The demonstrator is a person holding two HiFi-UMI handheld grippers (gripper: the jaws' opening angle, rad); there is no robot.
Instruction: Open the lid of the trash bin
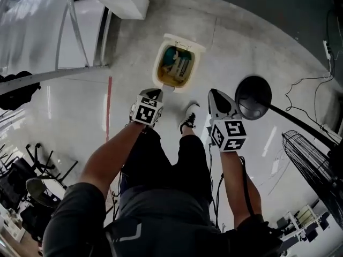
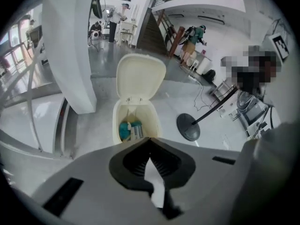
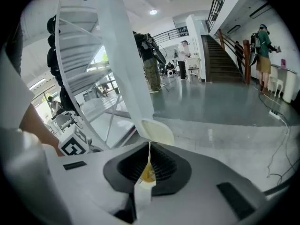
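Observation:
A cream pedal trash bin (image 1: 159, 68) stands on the floor ahead of me with its lid (image 1: 185, 40) tipped up and back. Teal and white rubbish lies inside. In the left gripper view the bin (image 2: 119, 121) is straight ahead, its lid (image 2: 140, 76) upright. My left gripper (image 1: 154, 93) (image 2: 150, 140) hovers just short of the bin's near edge, jaws shut and empty. My right gripper (image 1: 213, 92) (image 3: 149, 144) is held off to the bin's right, also shut and empty; the lid (image 3: 157, 131) shows just past its tips. A shoe (image 1: 188, 118) rests on the floor between the grippers.
A black round stand base (image 1: 253, 97) with a slanted pole sits right of the bin. A floor fan (image 1: 313, 165) and cables lie further right. A white pillar (image 2: 70, 55) and railings stand left. People move about in the background near a staircase (image 3: 225, 55).

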